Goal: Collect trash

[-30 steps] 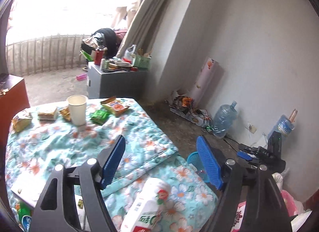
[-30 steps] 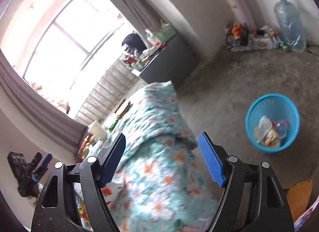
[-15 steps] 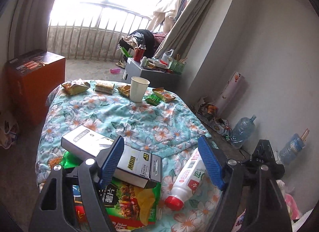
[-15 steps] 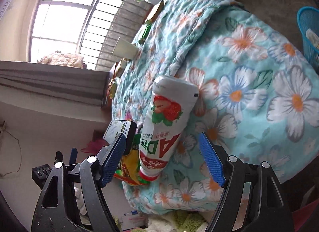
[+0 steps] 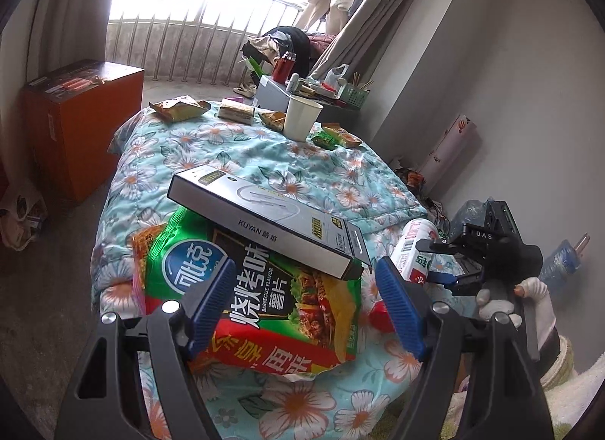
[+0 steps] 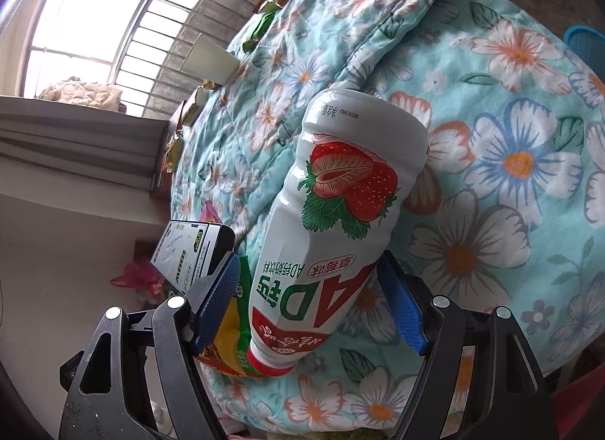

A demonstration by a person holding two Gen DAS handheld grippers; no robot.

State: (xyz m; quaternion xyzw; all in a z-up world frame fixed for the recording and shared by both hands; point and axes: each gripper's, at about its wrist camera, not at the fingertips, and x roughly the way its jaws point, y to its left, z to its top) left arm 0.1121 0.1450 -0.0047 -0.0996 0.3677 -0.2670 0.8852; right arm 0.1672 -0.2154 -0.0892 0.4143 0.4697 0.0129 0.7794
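A green and red chip bag (image 5: 264, 300) lies on the near end of the flowered tablecloth (image 5: 227, 152), with a flat grey box (image 5: 264, 220) resting across its top. My left gripper (image 5: 304, 270) is open, its blue pads on either side of the bag's near part, apart from it. To the right lies a white strawberry-drink bottle (image 6: 340, 213) (image 5: 412, 247), its red cap towards me. My right gripper (image 6: 310, 262) is open around the bottle's lower half, pads close beside it and not pressing. It also shows as the right gripper (image 5: 435, 262), held by a gloved hand (image 5: 503, 296).
A paper cup (image 5: 301, 118) and several snack wrappers (image 5: 179, 109) sit at the table's far end. An orange box (image 5: 75, 122) stands on the floor at left and a cluttered grey cabinet (image 5: 272, 94) behind the table. A blue basket (image 6: 584, 37) shows past the table's edge.
Both grippers have come down and closer to the table's near end. The chip bag now lies between the left pads, and the bottle sits deeper between the right pads. Jaw widths look unchanged.
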